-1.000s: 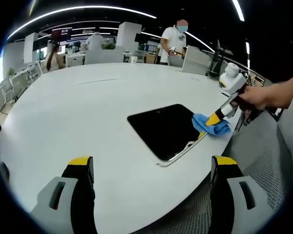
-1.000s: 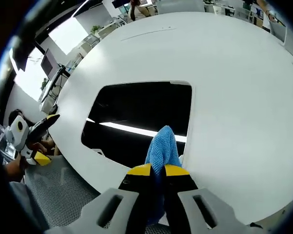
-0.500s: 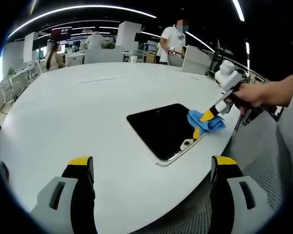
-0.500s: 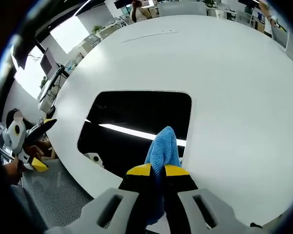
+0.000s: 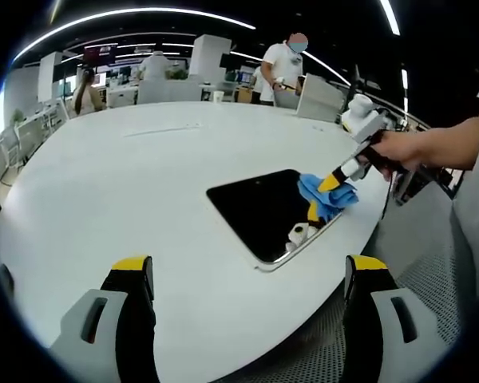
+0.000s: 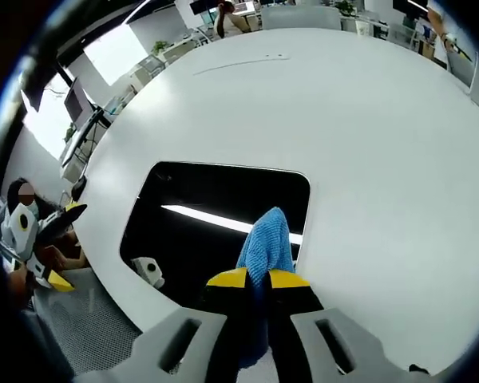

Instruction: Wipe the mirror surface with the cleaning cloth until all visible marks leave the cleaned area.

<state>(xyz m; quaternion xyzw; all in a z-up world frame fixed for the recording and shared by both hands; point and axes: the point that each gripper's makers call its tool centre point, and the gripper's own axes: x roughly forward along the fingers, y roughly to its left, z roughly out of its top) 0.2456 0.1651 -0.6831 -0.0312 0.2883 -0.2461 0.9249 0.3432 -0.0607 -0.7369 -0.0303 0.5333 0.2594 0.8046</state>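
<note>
Right claw [image 6: 257, 278] clamped on the blue cleaning cloth [image 6: 267, 239], at the mirror [image 6: 215, 219].
Left claw [image 5: 249, 267] apart, empty; the mirror lies near the tabletop [image 5: 128, 175] edge, so a hard stroke could push it off.

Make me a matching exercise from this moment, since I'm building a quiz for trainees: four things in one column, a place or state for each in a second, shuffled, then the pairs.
Things:
1. cleaning cloth
2. mirror
3. left gripper
4. right gripper

States:
A. lies flat near the white table's edge
B. open, holding nothing
C. shut on the blue fabric
D. pinched between two jaws, pressed to the dark glass

Pairs: 1-D, 2-A, 3-B, 4-C
</note>
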